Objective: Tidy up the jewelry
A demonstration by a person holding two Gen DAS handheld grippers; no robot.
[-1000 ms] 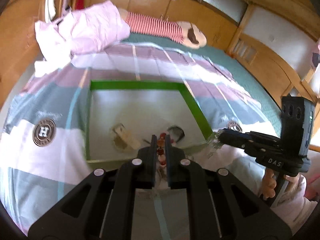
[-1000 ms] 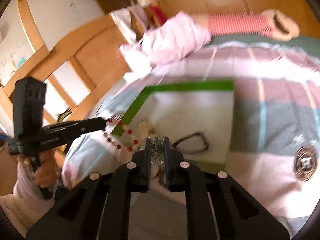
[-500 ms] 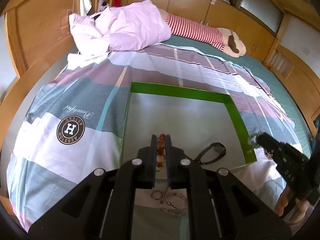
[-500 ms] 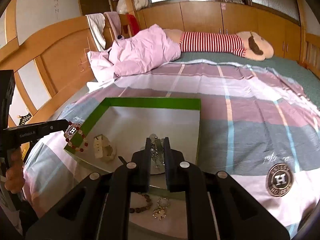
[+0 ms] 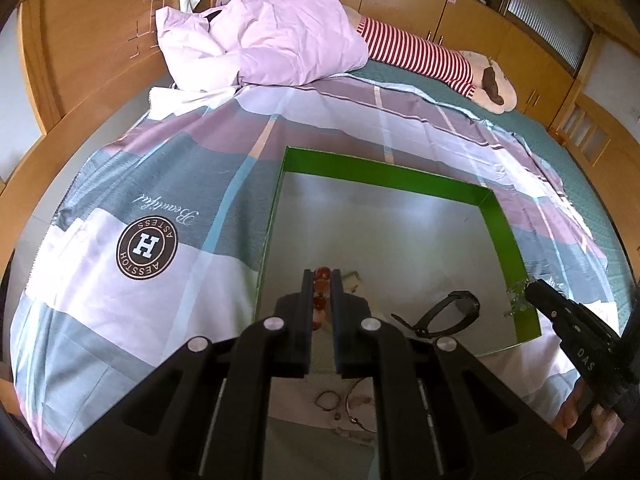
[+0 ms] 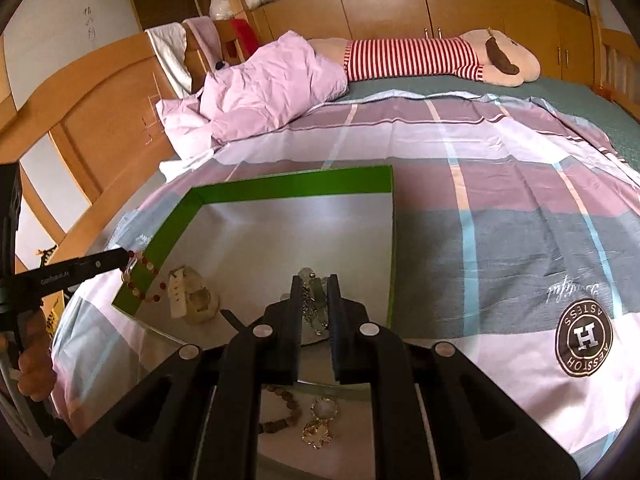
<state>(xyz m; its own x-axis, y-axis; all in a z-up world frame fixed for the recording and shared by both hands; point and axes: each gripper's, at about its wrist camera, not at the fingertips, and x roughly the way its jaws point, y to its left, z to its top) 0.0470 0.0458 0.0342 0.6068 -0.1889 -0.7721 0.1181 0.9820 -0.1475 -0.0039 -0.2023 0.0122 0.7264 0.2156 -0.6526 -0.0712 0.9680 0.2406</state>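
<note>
Beads of a red-and-pale bracelet (image 5: 321,280) sat pinched in the left gripper (image 5: 321,276) above the near left part of a green-walled tray (image 5: 384,176) on the bed, a black watch (image 5: 448,312) lying to their right. From the right wrist, the right gripper (image 6: 315,280) clamped a silvery chain (image 6: 312,308) over the tray's near edge, a cream tagged piece (image 6: 192,296) lying left of it.

Both claws have swung from facing each other a second ago to pointing up the bed. The left claw (image 5: 321,280) now carries its red bead bracelet (image 5: 320,292) above the green box's (image 5: 384,176) near-left part; the right claw (image 6: 314,286), at 3 o'clock, brought its silver chain (image 6: 310,308) over the near wall.
</note>
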